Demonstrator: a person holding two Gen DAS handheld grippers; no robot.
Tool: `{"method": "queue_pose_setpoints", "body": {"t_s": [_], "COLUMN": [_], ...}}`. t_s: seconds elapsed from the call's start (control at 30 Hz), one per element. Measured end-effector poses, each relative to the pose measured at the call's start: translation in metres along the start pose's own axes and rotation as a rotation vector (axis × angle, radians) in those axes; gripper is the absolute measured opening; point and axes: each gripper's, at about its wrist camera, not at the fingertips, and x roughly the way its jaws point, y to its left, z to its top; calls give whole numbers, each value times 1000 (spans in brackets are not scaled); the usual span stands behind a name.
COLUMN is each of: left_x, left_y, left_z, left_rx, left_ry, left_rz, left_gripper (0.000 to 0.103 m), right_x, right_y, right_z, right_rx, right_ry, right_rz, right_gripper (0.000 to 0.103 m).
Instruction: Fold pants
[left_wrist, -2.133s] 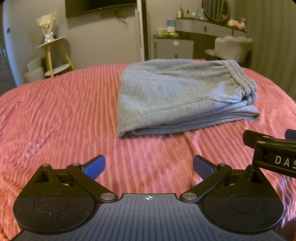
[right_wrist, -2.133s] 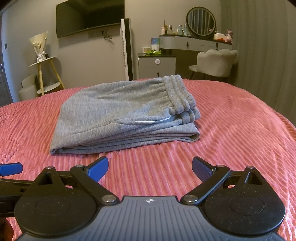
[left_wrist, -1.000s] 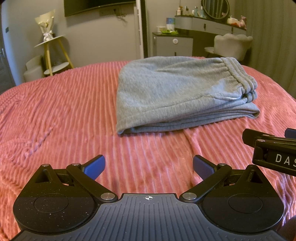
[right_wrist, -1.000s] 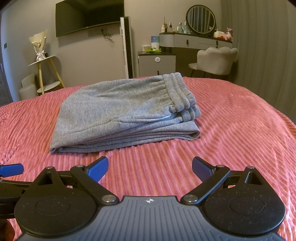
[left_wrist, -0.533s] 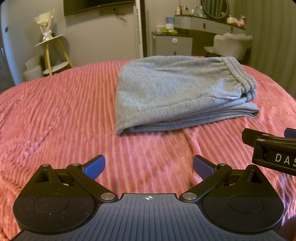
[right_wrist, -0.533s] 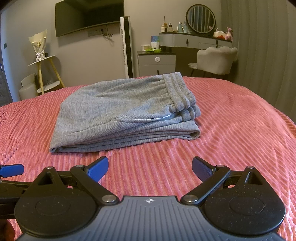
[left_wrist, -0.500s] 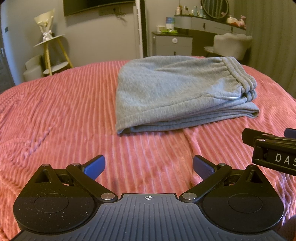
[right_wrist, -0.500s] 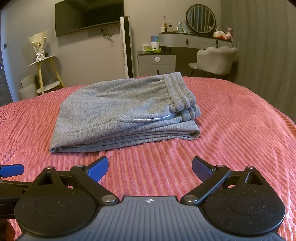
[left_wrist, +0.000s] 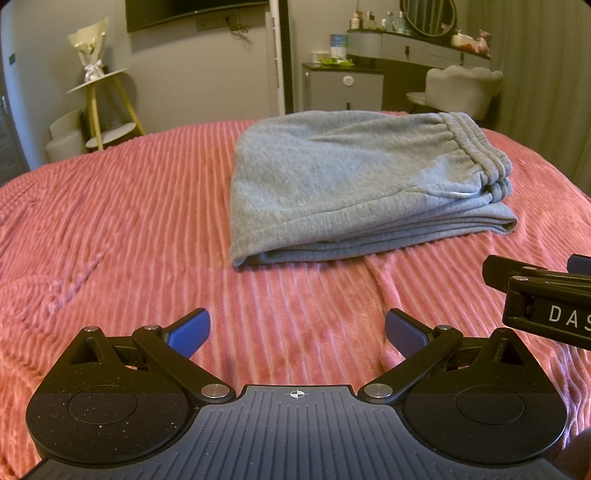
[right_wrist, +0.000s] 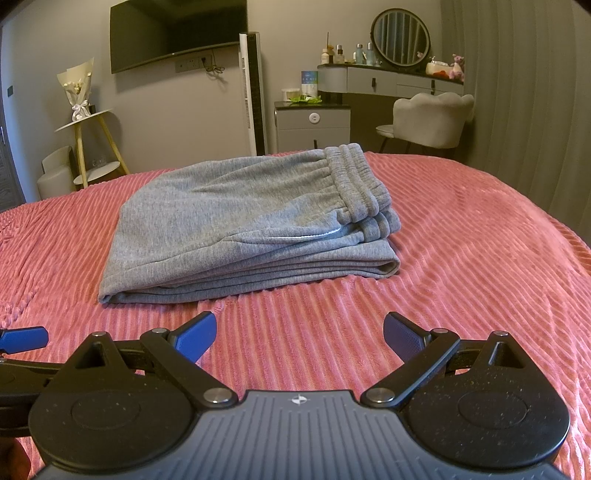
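Grey fleece pants (left_wrist: 354, 184) (right_wrist: 243, 221) lie folded in a flat stack on the pink ribbed bedspread (left_wrist: 129, 229) (right_wrist: 461, 258), toward its far edge, elastic waistband to the right. Left gripper (left_wrist: 297, 332) hovers over the near part of the bedspread, jaws spread wide, holding and touching nothing. Right gripper (right_wrist: 299, 334) is likewise released, wide apart, empty, clear of the pants.

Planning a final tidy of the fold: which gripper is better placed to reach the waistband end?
Probably the right gripper: the waistband lies on the right of the pants, nearer its side. Both are open and empty.
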Motion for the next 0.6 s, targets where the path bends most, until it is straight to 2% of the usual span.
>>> {"method": "queue_pose_setpoints", "body": {"t_s": [0.6], "left_x": [0], "left_y": [0], "left_z": [0], "left_rx": [1], "left_ry": [4], "left_rz": [-1], "left_gripper": [103], "right_x": [1], "right_y": [-1], "right_z": [0], "right_rx": [1], "right_ry": [2], "right_rz": [1], "right_gripper": [97]}}
